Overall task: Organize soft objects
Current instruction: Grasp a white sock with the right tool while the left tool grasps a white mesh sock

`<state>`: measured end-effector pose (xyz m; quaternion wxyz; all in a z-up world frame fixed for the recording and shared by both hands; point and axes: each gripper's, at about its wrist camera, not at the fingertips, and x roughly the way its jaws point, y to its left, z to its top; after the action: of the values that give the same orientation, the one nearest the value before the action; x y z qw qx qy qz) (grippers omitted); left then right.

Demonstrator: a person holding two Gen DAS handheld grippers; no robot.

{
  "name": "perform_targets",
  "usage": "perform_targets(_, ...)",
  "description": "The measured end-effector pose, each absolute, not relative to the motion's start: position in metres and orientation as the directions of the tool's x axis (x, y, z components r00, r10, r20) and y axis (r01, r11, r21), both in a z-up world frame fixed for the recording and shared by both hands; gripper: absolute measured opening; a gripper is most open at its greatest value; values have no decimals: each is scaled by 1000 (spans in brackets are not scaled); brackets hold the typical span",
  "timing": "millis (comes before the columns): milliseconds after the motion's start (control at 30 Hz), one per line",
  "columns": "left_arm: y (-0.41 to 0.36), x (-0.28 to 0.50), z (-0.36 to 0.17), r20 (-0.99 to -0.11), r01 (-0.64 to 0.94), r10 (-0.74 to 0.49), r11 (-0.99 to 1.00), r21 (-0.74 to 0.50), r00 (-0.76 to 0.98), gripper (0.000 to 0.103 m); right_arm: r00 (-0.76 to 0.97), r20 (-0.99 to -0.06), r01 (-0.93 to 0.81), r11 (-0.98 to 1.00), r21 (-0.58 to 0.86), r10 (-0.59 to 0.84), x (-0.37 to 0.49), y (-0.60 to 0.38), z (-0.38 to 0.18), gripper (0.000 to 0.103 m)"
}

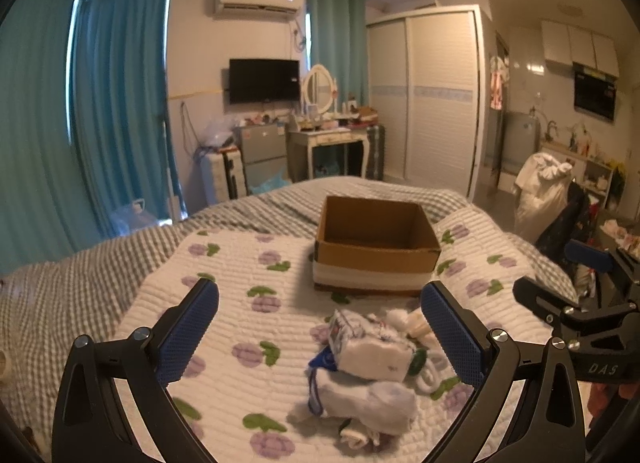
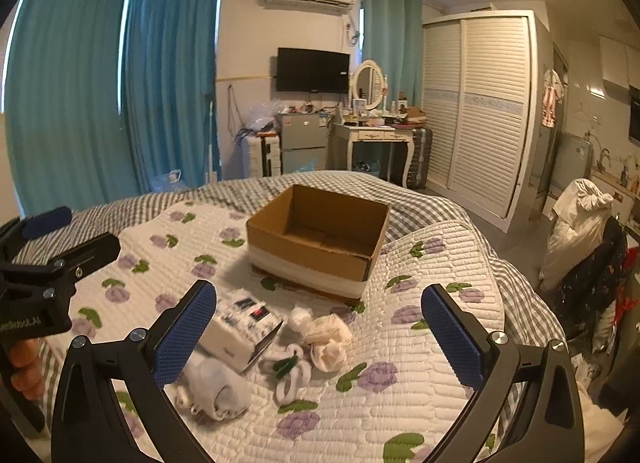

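So, left gripper (image 1: pixel 320 327): its two blue fingers are wide apart and hold nothing. It hangs over the soft pile.
Soft pile: it lies on the flower quilt (image 2: pixel 400 395), in front of the cardboard box (image 2: pixel 320 239).
Left part of pile: rolled white socks (image 2: pixel 216 383) and a white packet with print (image 2: pixel 240 331) sit close together, touching.
Middle of pile: a white and green looped thing (image 2: pixel 292 373) and a small white ball (image 2: pixel 299 319).
Right part of pile: cream crumpled bundles (image 2: pixel 328 339).
Right gripper (image 2: pixel 320 331): fingers wide apart too, nothing between them, above the same pile.
Box: open on top. It looks empty, so I think no soft thing is put away yet.
What could go wrong: the things are packed tight, so one pinch may grab two. A sock could unroll, or slip out on the way to the box.
Another worry: both grippers are near each other and could bump.
In the way: nothing lies between pile and box, only the near box wall to lift over.
Around: gray checked bedding (image 2: pixel 432 207), blue curtains (image 2: pixel 72 95), a wardrobe (image 2: pixel 488 111).
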<state>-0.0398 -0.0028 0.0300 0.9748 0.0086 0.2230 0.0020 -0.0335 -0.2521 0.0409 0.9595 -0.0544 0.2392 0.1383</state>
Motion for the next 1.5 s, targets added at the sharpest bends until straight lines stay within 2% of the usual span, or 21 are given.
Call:
perform_targets(100, -1, -45, 17, -456, -2, 19, 999, 38, 890, 103, 806, -527, -342, 939, -40, 271, -39, -240, 25, 103)
perform_targets(300, 7, -42, -27, -558, -13, 34, 999, 41, 829, 103, 677, -660, -445, 895, -15, 326, -37, -202, -34, 103)
perform_targets(400, 16, -39, -50, -604, -31, 42, 999, 28, 796, 103, 613, -713, -478, 878, 9, 340, -31, -184, -62, 98)
perform_targets(500, 22, -34, -68, -625, -66, 93, 996, 66, 775, 103, 560, -757, -484, 875, 30, 336, -20, -169, -86, 96)
perform_targets(667, 38, -29, -86, -661, -77, 73, 997, 22, 747, 102, 503, -800, -486, 873, 52, 328, -5, -154, -109, 80)
perform_targets(700, 40, -29, -88, -665, -81, 74, 997, 20, 743, 102, 494, -806, -487, 872, 53, 325, -4, -153, -111, 68)
perform_targets(733, 41, -28, -89, -669, -85, 73, 996, 16, 739, 102, 481, -811, -494, 867, 64, 334, -2, -153, -113, 59)
perform_targets(833, 43, -28, -90, -675, -88, 70, 996, 8, 734, 102, 469, -810, -505, 859, 83, 354, -5, -158, -107, 52)
perform_targets(1000, 32, -30, -91, -681, -67, 62, 998, 18, 730, 102, 495, -774, -517, 850, 104, 395, -16, -179, -76, 48)
perform_targets(1267, -15, -26, -111, -732, 36, -6, 999, 25, 681, 101, 596, -724, -436, 897, 70, 346, -22, -231, -54, 45)
perform_targets(1333, -23, -21, -119, -751, 53, -6, 998, 39, 660, 91, 602, -727, -416, 907, 67, 330, -19, -242, -58, 44)
perform_targets(1500, -28, -7, -141, -806, 76, -45, 997, -1, 590, 87, 594, -728, -396, 912, 105, 342, -14, -257, -67, 44)
